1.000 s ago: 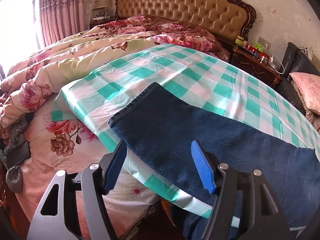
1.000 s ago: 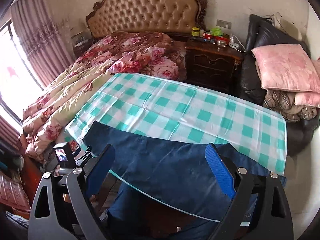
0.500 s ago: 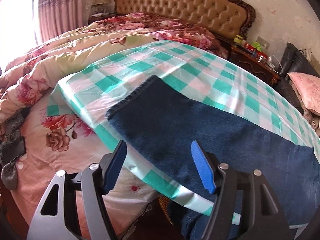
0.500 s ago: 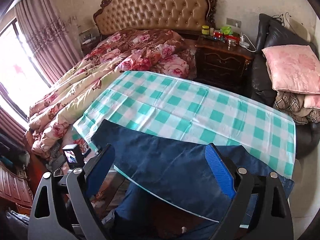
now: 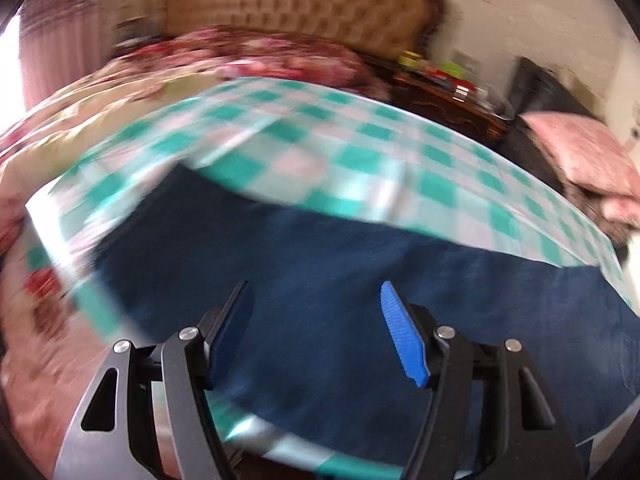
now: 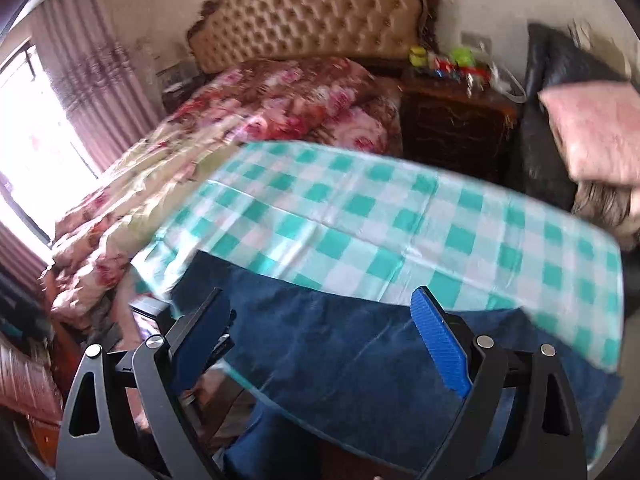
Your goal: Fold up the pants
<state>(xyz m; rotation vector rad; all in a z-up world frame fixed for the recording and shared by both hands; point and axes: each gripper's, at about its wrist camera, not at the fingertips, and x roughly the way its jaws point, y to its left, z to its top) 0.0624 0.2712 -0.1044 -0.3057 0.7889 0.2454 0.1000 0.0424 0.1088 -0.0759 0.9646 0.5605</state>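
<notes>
Dark blue denim pants (image 5: 340, 272) lie flat along the near edge of a table covered with a green-and-white checked cloth (image 5: 360, 148). Part of the pants hangs over the near edge (image 6: 272, 436). My left gripper (image 5: 316, 300) is open and empty, above the pants near their left end. My right gripper (image 6: 320, 312) is open and empty, above the pants (image 6: 352, 348) at the near table edge. Both views are blurred by motion.
A bed with a floral quilt (image 6: 256, 112) and tufted headboard (image 6: 312, 16) stands behind and left of the table. A dark wooden nightstand (image 6: 452, 120) with small items is at the back. A black sofa with a pink pillow (image 6: 592, 128) is at right.
Both grippers have moved in closer over the pants and swung to the right; the views are now motion-blurred. Both stay open. The pants have not moved.
</notes>
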